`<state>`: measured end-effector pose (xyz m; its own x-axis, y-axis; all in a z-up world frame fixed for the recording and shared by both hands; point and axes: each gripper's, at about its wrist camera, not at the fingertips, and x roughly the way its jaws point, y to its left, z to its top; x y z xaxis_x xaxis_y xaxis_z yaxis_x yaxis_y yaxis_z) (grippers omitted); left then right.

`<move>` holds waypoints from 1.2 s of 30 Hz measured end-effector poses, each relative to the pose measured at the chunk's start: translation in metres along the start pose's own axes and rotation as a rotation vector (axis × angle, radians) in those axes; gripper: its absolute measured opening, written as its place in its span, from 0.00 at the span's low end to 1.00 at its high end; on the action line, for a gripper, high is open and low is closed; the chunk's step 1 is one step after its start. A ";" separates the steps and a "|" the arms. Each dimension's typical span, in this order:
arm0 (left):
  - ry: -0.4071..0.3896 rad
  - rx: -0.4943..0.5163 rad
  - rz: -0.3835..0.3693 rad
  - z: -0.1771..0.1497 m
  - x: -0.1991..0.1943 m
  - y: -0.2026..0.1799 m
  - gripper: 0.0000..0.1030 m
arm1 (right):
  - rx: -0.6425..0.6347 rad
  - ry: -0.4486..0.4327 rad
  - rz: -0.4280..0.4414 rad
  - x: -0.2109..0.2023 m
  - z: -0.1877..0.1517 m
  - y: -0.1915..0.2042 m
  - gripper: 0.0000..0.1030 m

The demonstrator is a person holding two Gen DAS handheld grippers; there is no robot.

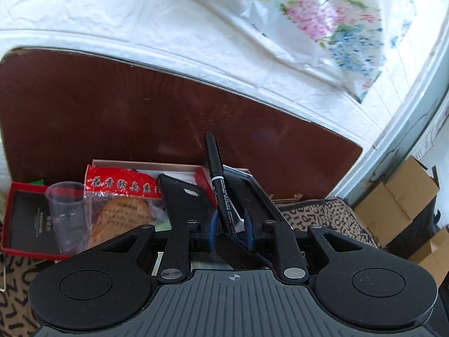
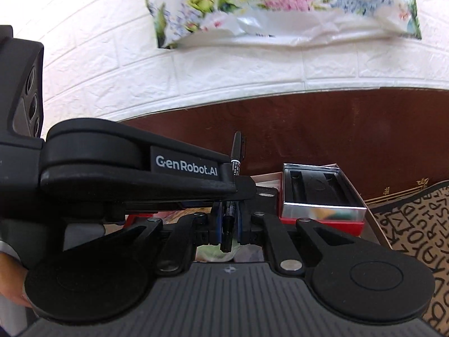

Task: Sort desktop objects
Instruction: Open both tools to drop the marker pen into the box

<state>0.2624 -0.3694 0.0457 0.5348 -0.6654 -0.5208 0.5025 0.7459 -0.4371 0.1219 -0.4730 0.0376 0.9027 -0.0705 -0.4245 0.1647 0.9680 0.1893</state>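
Beside marker (image 1: 217,179): cup (image 1: 66,213), snack bag (image 1: 123,196).

A black marker (image 1: 215,177) with white lettering on its barrel stands at the centre of the frame against a dark red-brown tabletop (image 1: 98,106), and the wall (image 1: 112,19) across the top is white with a brick relief. At the upper right hangs a white sheet (image 1: 322,14) printed with pink, blue and green flowers. At lower left sit a red box (image 1: 16,196) with a black inside, a clear cup (image 1: 66,213) and a red packet (image 1: 120,182) with white characters, while a beige cloth (image 1: 322,213) with black letters lies at lower right beside brown cardboard boxes (image 1: 398,196).
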 end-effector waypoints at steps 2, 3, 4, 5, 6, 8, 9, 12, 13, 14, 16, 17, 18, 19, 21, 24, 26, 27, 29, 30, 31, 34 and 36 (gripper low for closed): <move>-0.002 -0.006 -0.002 0.001 0.005 0.002 0.39 | -0.007 -0.001 -0.005 0.006 0.001 -0.002 0.11; 0.000 -0.005 -0.001 0.002 0.008 0.003 0.44 | -0.008 -0.002 -0.008 0.009 0.001 -0.003 0.11; -0.002 -0.007 0.000 0.003 0.009 0.004 0.60 | -0.007 -0.003 -0.011 0.011 0.002 -0.005 0.11; -0.011 -0.010 0.008 0.002 0.010 0.005 0.71 | -0.006 -0.005 -0.017 0.012 0.002 -0.006 0.14; -0.020 -0.011 0.017 0.002 0.010 0.005 0.73 | -0.004 -0.005 -0.024 0.013 0.002 -0.008 0.18; -0.024 -0.006 0.020 0.002 0.008 0.006 0.78 | 0.005 -0.011 -0.034 0.011 0.000 -0.011 0.45; -0.025 -0.006 0.015 0.001 0.005 0.007 0.80 | 0.007 -0.018 -0.039 0.008 -0.002 -0.012 0.52; -0.053 0.001 0.028 -0.003 -0.007 0.006 0.89 | -0.001 -0.037 -0.060 -0.003 -0.007 -0.013 0.64; -0.068 0.018 0.035 -0.006 -0.013 0.004 0.89 | -0.005 -0.041 -0.062 -0.007 -0.009 -0.013 0.74; -0.079 0.039 0.041 -0.008 -0.018 0.001 0.92 | -0.009 -0.042 -0.066 -0.011 -0.011 -0.013 0.85; -0.093 0.081 0.058 -0.015 -0.030 -0.006 0.99 | -0.026 -0.044 -0.080 -0.019 -0.014 -0.010 0.89; -0.097 0.103 0.067 -0.020 -0.037 -0.010 1.00 | -0.038 -0.046 -0.082 -0.024 -0.017 -0.009 0.93; -0.100 0.121 0.074 -0.024 -0.045 -0.013 1.00 | -0.045 -0.045 -0.084 -0.029 -0.019 -0.007 0.95; -0.102 0.136 0.076 -0.029 -0.052 -0.015 1.00 | -0.045 -0.044 -0.088 -0.034 -0.022 -0.007 0.98; -0.100 0.148 0.089 -0.038 -0.068 -0.016 1.00 | -0.036 -0.040 -0.086 -0.046 -0.027 -0.006 0.99; -0.097 0.138 0.137 -0.054 -0.092 -0.017 1.00 | -0.027 -0.013 -0.065 -0.065 -0.036 -0.004 1.00; -0.095 0.135 0.190 -0.066 -0.107 -0.017 1.00 | -0.036 0.006 -0.073 -0.078 -0.043 -0.001 1.00; -0.094 0.128 0.210 -0.072 -0.113 -0.017 1.00 | -0.041 0.015 -0.077 -0.085 -0.047 0.001 1.00; -0.081 0.110 0.241 -0.084 -0.125 -0.017 1.00 | -0.045 0.030 -0.081 -0.099 -0.054 0.004 1.00; -0.075 0.101 0.251 -0.091 -0.131 -0.017 1.00 | -0.047 0.040 -0.086 -0.106 -0.058 0.005 1.00; -0.075 0.095 0.263 -0.097 -0.137 -0.018 1.00 | -0.051 0.053 -0.092 -0.112 -0.062 0.007 1.00; -0.066 0.125 0.310 -0.120 -0.153 -0.026 1.00 | -0.076 0.080 -0.107 -0.130 -0.073 0.014 1.00; -0.063 0.163 0.339 -0.134 -0.162 -0.033 1.00 | -0.094 0.089 -0.110 -0.143 -0.081 0.019 1.00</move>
<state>0.0678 -0.2820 0.0460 0.7276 -0.3858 -0.5673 0.3885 0.9132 -0.1228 -0.0357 -0.4254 0.0303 0.8420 -0.1598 -0.5153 0.2187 0.9742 0.0552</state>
